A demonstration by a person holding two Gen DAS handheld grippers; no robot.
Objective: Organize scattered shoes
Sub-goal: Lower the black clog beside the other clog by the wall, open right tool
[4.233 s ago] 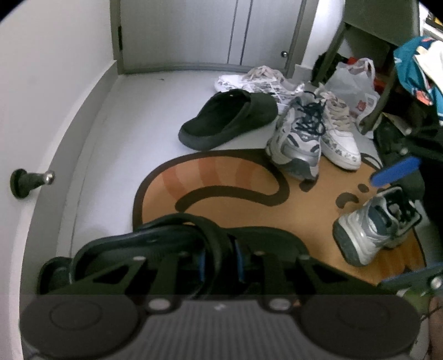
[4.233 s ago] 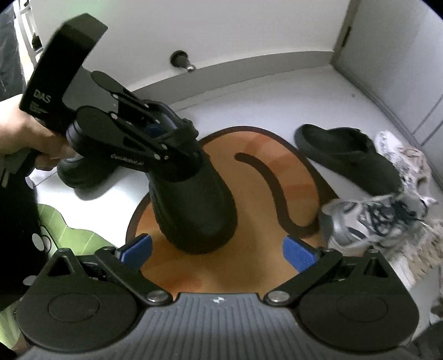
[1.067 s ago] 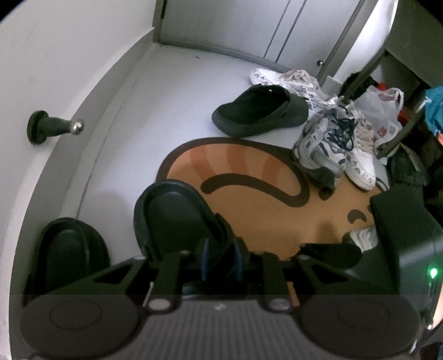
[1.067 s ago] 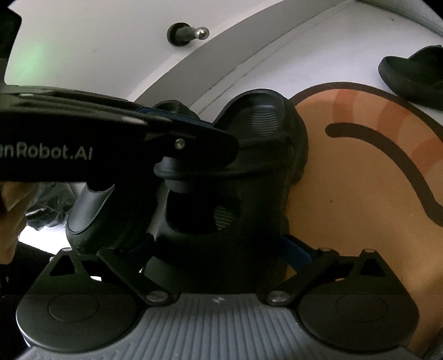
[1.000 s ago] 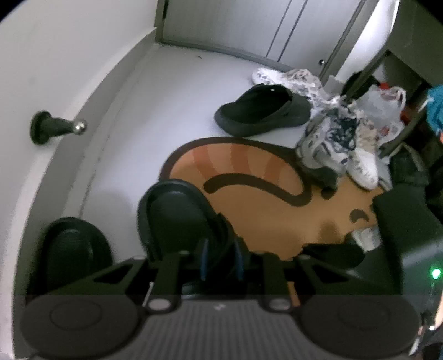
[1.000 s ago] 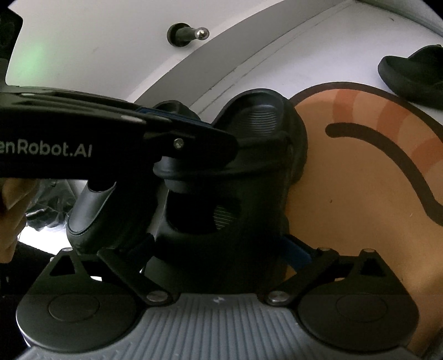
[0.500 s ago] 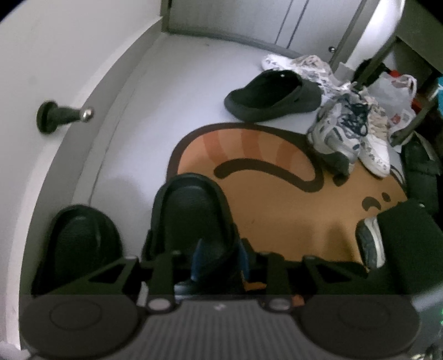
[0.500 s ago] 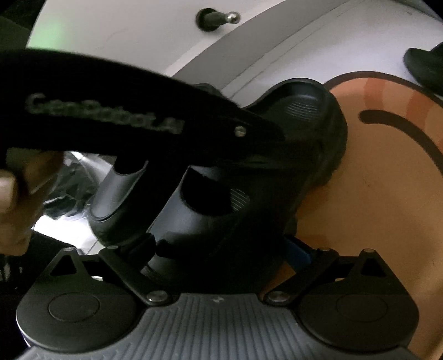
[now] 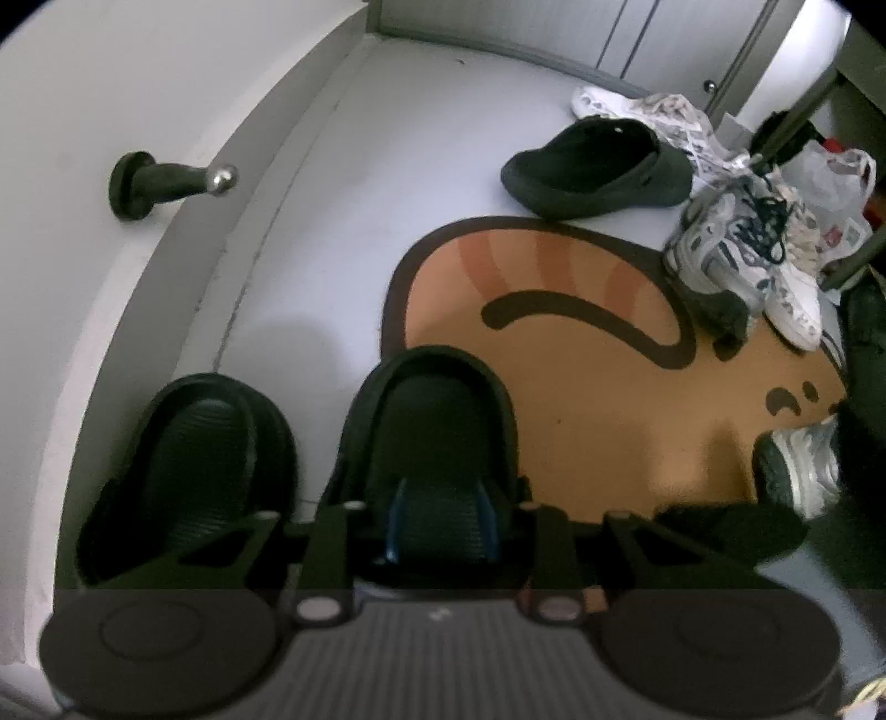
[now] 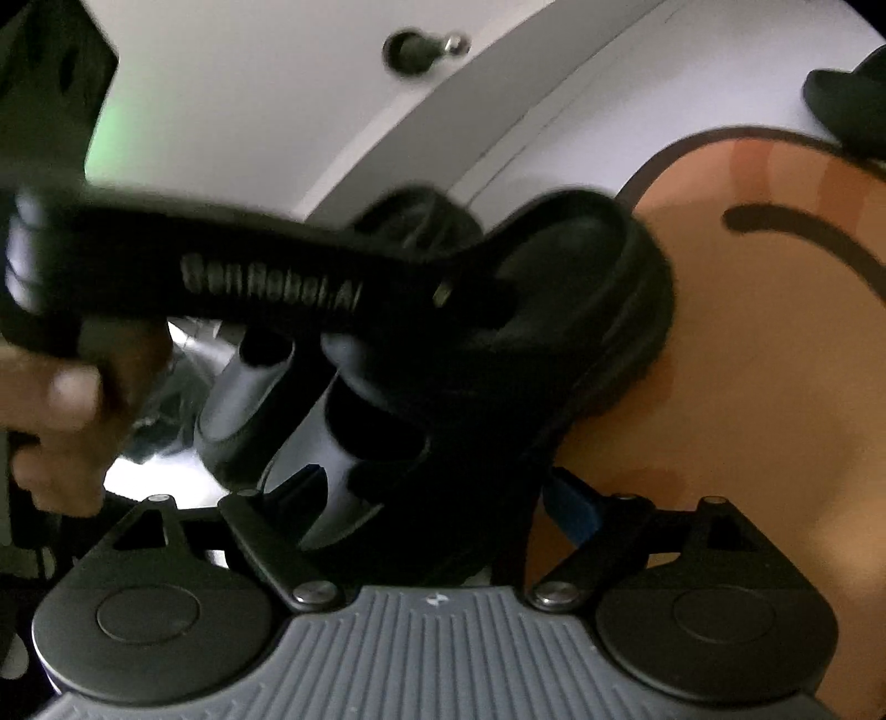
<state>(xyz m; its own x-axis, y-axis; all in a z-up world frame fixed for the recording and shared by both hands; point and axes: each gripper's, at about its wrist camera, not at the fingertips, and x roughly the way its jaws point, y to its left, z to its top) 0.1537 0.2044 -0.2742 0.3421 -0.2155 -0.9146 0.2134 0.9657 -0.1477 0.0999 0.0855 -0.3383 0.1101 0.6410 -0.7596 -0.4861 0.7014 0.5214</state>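
My left gripper (image 9: 437, 523) is shut on the strap of a black slide sandal (image 9: 437, 410), held at the orange mat's left edge beside its mate (image 9: 188, 459) by the wall. My right gripper (image 10: 437, 498) is open with its blue pads (image 10: 576, 501) either side of the same sandal (image 10: 581, 277), right behind it. The left gripper's body (image 10: 266, 282) crosses that view. A dark clog (image 9: 598, 166), grey sneakers (image 9: 731, 243), a white shoe (image 9: 797, 299) and another sneaker (image 9: 803, 471) lie scattered farther right.
An orange cat-shaped mat (image 9: 581, 354) covers the floor's middle. A door stopper (image 9: 166, 183) sticks out of the left wall. Cabinet doors (image 9: 664, 33) close the far end. A plastic bag (image 9: 830, 171) and furniture legs crowd the right side.
My left gripper has carried the sandal from above the mat down to the wall, next to its mate. My right gripper has closed in behind the sandal, pads on both sides.
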